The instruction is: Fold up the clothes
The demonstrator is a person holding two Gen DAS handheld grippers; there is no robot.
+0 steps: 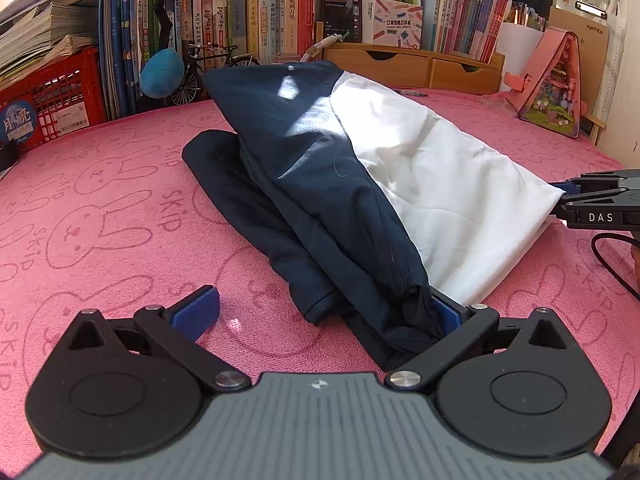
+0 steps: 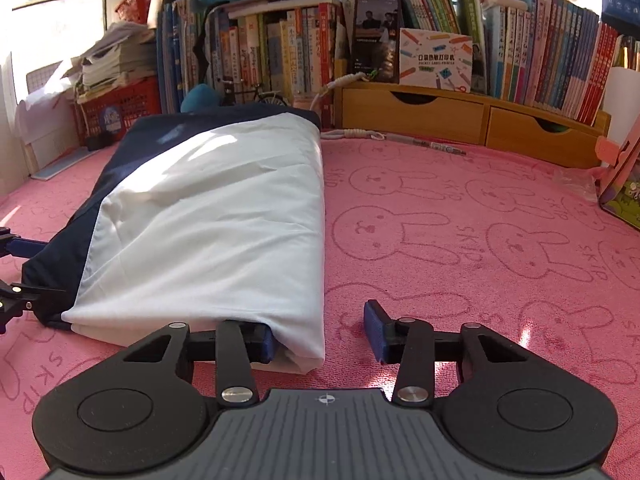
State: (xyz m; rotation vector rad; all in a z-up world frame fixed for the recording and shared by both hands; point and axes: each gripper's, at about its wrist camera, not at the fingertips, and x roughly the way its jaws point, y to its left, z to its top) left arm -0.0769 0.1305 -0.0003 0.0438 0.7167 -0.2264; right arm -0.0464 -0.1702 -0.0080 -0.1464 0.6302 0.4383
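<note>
At the left, a red crate and stacked papers stand at the edge of the pink rabbit-print cloth, which lies bare on that side. The left gripper points downward over the cloth with its jaws standing wide apart; the near end of the navy and white garment lies between them, the dark fabric lying against its right finger, the left finger free. The garment lies folded long, from the near side toward the books at the back. The right gripper also tilts down, jaws apart; its left finger is tucked under the white corner, its right finger stands on bare cloth. To the right much cloth is open, until the wooden drawers and the pink toy house.
</note>
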